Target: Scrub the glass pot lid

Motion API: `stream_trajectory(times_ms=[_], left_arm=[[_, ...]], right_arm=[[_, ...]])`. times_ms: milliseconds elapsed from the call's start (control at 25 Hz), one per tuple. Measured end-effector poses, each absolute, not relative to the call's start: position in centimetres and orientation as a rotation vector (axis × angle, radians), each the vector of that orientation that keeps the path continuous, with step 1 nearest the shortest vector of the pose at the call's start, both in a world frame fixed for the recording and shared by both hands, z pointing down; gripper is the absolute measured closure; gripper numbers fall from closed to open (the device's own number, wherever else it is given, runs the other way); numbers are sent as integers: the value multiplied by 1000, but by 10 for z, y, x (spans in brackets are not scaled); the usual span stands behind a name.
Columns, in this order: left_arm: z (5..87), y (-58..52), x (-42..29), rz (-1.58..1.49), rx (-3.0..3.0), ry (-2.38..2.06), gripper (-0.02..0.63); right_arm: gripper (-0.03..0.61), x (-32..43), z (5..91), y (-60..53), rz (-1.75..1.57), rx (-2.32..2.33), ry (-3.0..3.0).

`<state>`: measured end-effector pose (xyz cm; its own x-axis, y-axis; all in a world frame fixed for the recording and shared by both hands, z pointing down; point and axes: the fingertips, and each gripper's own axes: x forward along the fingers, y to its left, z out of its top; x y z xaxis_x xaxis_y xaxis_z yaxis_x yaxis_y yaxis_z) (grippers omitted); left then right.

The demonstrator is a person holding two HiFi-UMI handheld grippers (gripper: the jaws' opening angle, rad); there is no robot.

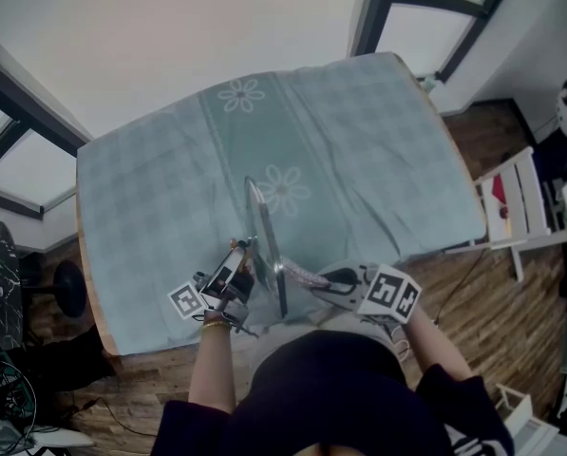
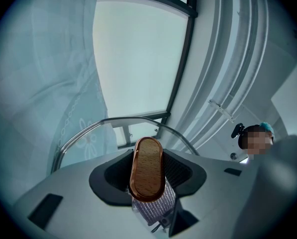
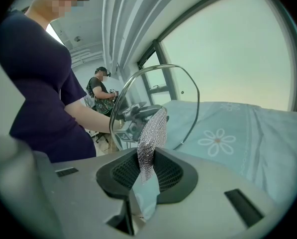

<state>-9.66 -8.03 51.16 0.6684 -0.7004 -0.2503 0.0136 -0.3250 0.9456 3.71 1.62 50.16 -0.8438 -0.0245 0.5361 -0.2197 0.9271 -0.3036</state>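
The glass pot lid (image 1: 264, 236) stands on edge over the near part of the table, its metal rim (image 2: 78, 136) arching up. My left gripper (image 1: 234, 272) is shut on the lid's oval wooden knob (image 2: 147, 169), which fills the gap between the jaws. From the other side, my right gripper (image 1: 335, 278) is shut on a silver chainmail scrubber (image 3: 150, 138), whose free end lies against the glass (image 3: 188, 103). Through the glass the scrubber (image 2: 155, 208) shows below the knob in the left gripper view, and the left gripper (image 3: 133, 114) shows in the right gripper view.
A pale green checked cloth with daisy prints (image 1: 359, 141) covers the table. A white chair (image 1: 520, 207) stands off the right edge and a black stool (image 1: 69, 288) off the left. Another person (image 3: 101, 91) stands in the background. Windows line the far walls.
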Motion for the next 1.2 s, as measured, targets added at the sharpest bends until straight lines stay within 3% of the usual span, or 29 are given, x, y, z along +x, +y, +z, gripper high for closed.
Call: stream_trajectory(times_ms=[1200], left_arm=[[512,-81,-96,-794,1771,-550,442]], right_arm=[[500,-6,524,-91,379,563,-2552]])
